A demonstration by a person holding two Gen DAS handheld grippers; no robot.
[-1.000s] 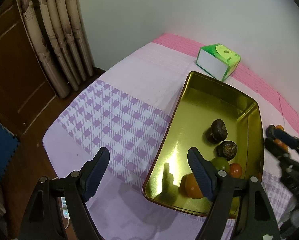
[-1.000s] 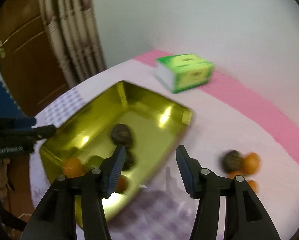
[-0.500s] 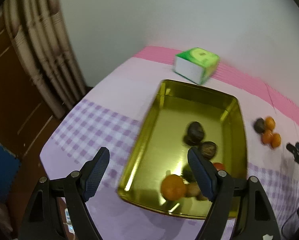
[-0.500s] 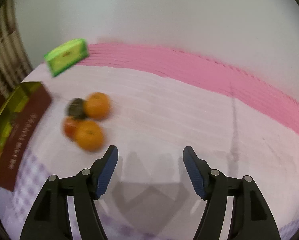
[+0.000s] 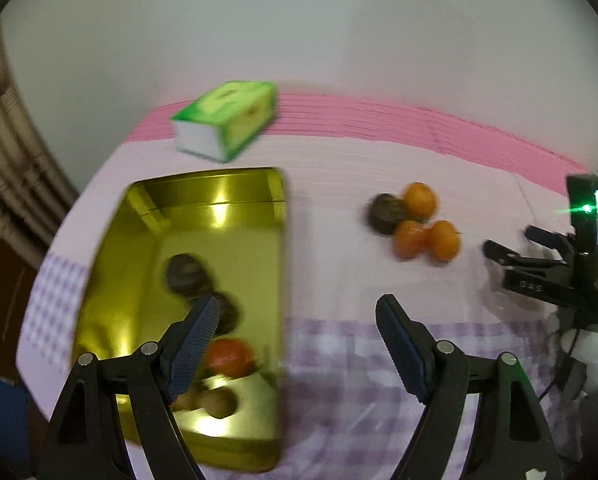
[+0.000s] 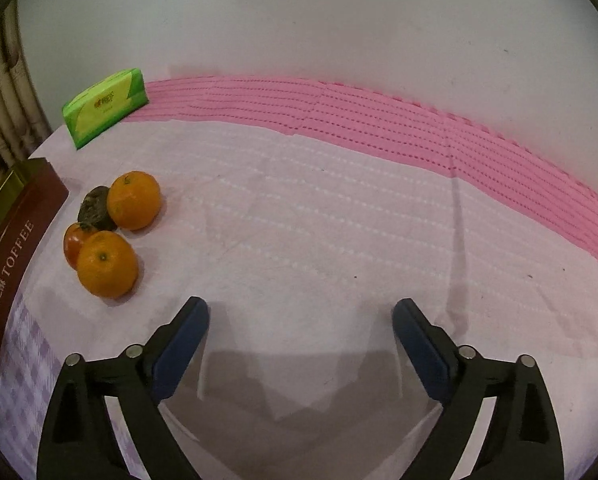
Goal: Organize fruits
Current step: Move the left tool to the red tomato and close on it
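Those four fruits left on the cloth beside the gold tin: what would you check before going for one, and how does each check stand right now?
1. Right gripper empty, jaws opening: ok.
2. Left gripper empty and open: ok.
3. Loose fruit in view, near orange, far orange, red-orange fruit, dark fruit: ok.
4. Right gripper lined up on a fruit: not ok, cluster sits off to its left.
5. Room in gold tin: ok.
6. Fruits separable: cannot tell, they touch.

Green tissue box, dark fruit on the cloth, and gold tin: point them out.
green tissue box [image 6: 105,108]: right wrist view, front face.
dark fruit [image 6: 95,208]: right wrist view, wrinkled top.
gold tin [image 5: 223,184]: left wrist view, far inner wall.
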